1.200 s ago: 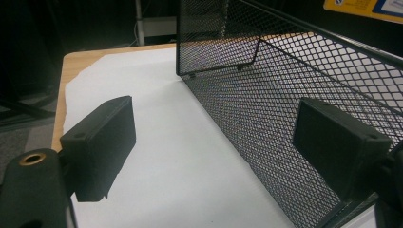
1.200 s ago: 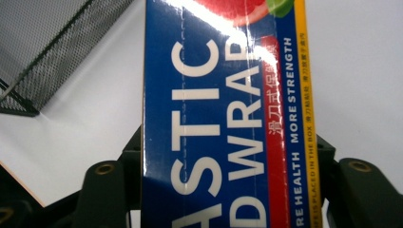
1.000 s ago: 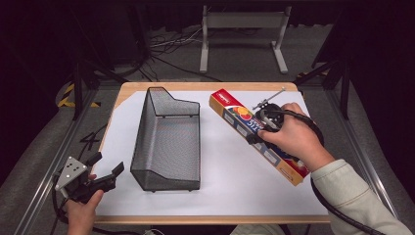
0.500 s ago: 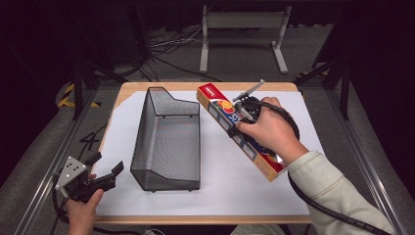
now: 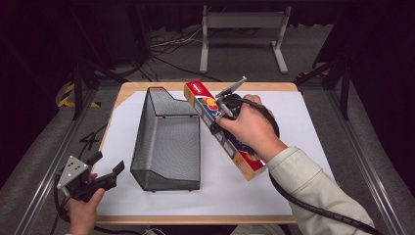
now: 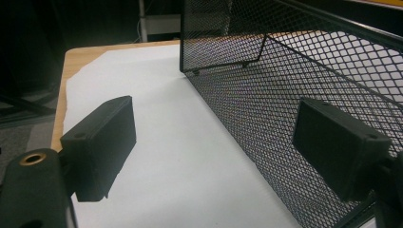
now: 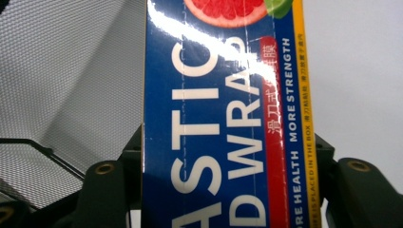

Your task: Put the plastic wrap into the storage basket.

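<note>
Nearest you, your left hand (image 5: pixel 83 213) is holding the left tool (image 5: pixel 105 169) off the bench's (image 5: pixel 205 219) front left corner, its jaws spread wide with nothing between them, aimed at the near end of the black mesh basket (image 5: pixel 166 142). That basket is sitting on the white sheet (image 5: pixel 303 127), left of centre. Just right of it, your right tool (image 5: pixel 221 117) is pinching the long plastic wrap box (image 5: pixel 244 159) across its width; the box is lying diagonally, its red far end (image 5: pixel 195 89) beside the basket's far right corner.
</note>
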A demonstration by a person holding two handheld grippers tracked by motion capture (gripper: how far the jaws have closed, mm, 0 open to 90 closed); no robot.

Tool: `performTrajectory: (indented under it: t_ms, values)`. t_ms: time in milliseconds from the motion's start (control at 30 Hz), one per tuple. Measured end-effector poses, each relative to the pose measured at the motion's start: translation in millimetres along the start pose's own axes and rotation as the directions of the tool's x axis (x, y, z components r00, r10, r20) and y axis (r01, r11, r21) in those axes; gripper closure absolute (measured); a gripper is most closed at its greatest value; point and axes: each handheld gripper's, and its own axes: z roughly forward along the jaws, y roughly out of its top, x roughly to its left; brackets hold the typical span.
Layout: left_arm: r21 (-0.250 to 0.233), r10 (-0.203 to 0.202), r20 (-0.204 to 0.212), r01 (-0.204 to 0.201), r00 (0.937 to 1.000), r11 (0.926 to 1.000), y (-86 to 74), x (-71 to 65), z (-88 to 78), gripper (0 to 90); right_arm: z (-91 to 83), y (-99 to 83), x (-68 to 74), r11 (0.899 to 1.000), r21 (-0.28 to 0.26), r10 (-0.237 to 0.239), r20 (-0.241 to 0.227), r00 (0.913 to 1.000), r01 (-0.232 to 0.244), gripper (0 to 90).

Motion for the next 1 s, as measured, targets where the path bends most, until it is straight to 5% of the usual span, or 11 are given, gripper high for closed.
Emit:
performTrajectory:
  t_ms: [100, 600, 1000]
  values:
    - [0.003, 0.001, 0.004, -0.001, 1.0, 1.0, -0.5, 0.6, 0.7, 15.3, 3.7, 4.7, 8.3, 1.0, 0.005, 0.01, -0.037, 0.9993, -0.01, 40.3]
    - [-0.001, 0.012, -0.003, -0.012, 0.9999, 0.9999, -0.8, -0.4, -2.5, 15.3, 28.3, 23.7, 47.3, 0.997, 0.052, 0.057, -0.064, 0.9963, -0.054, 40.1]
    - [-0.001, 0.01, -0.024, -0.01, 0.9997, 0.9999, -4.1, -0.4, -10.9, 15.4, 63.1, 26.7, 73.7, 0.992, 0.094, 0.084, -0.045, 0.9954, -0.079, 40.1]
